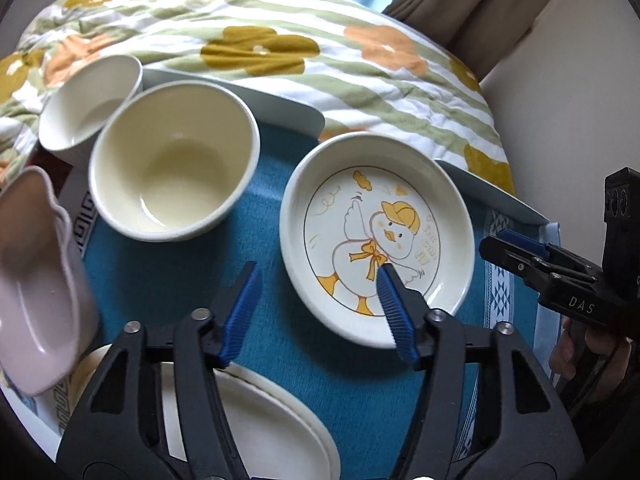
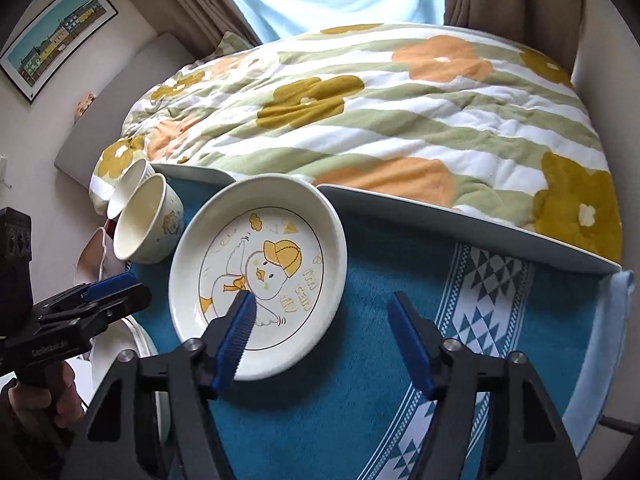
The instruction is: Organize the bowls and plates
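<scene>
teal cloth point(image 1: 160, 280) with a white patterned border covers the table, and on it lies the duck plate point(image 1: 376, 240), right of centre. the left gripper point(image 1: 320, 312) hovers at the plate's near-left rim, one blue pad over the plate and the other over bare cloth, jaws partly apart and gripping nothing. the right gripper point(image 2: 320, 340) stands at the plate's near-right rim, its left pad over the plate, jaws likewise partly apart and empty. a cream bowl point(image 1: 174, 166) and a white bowl point(image 1: 90, 104) sit far left; a pink dish point(image 1: 36, 288) stands tilted at the left; white plates point(image 1: 260, 420) are stacked near. a flowered quilt point(image 2: 380, 120) lies beyond.
</scene>
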{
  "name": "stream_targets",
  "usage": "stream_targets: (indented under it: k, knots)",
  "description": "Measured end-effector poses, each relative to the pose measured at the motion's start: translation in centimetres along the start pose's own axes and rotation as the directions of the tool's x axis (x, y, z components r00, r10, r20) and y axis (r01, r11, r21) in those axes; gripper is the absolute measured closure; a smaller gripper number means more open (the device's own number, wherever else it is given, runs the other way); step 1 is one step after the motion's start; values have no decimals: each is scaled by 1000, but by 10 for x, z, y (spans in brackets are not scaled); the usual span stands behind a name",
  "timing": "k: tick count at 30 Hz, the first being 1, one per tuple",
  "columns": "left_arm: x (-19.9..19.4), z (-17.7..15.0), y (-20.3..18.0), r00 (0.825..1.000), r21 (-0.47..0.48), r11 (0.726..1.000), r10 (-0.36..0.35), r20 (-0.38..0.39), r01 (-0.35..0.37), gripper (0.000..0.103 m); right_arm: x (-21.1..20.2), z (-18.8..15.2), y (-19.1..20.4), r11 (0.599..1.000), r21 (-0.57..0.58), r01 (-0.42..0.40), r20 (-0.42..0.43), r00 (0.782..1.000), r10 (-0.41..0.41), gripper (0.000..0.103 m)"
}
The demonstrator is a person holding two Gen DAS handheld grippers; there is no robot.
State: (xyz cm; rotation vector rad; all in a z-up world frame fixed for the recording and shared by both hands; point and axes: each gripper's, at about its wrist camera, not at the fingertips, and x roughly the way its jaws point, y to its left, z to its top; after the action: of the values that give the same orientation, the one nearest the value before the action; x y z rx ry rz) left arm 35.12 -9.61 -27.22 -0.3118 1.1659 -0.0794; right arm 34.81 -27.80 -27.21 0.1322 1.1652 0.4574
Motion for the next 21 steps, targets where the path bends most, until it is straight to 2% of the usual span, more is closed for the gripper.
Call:
stream_targets:
  k: [2, 4, 8, 9, 10, 13, 21]
  knots:
    - [16, 1, 1, 1000, -25, 1000, 11, -18, -12, 58, 15, 3, -3, 999, -29, -23, -28, 999, 22, 55]
    - [26, 2, 2, 999, -43, 999, 22, -28, -23, 66, 28, 6, -5, 998, -49, -38, -49, 998, 36, 69]
    - [37, 3, 6, 999, -68, 997, 39, -34, -41, 70, 44, 11, -11, 996, -65, -61, -64, 996, 57, 72]
    - [39, 4, 7, 998, -73, 996, 43, -35, -45, 74, 45, 13, -12, 995, -70, -65, -62, 996, 61, 75]
    - [41, 4, 8, 998, -76, 996, 46, -38, -48, 83, 46, 14, -13, 995, -75, -70, -62, 996, 65, 78]
    - [46, 4, 9, 997, -75, 995, 56, -46, -59, 89, 50, 16, -12, 993, -89, -77, -60, 996, 72, 86]
    - [46, 8, 7, 995, -68, 994, 84, -46, -87, 89, 52, 19, -13, 992, -105, -76, -58, 996, 70, 88]
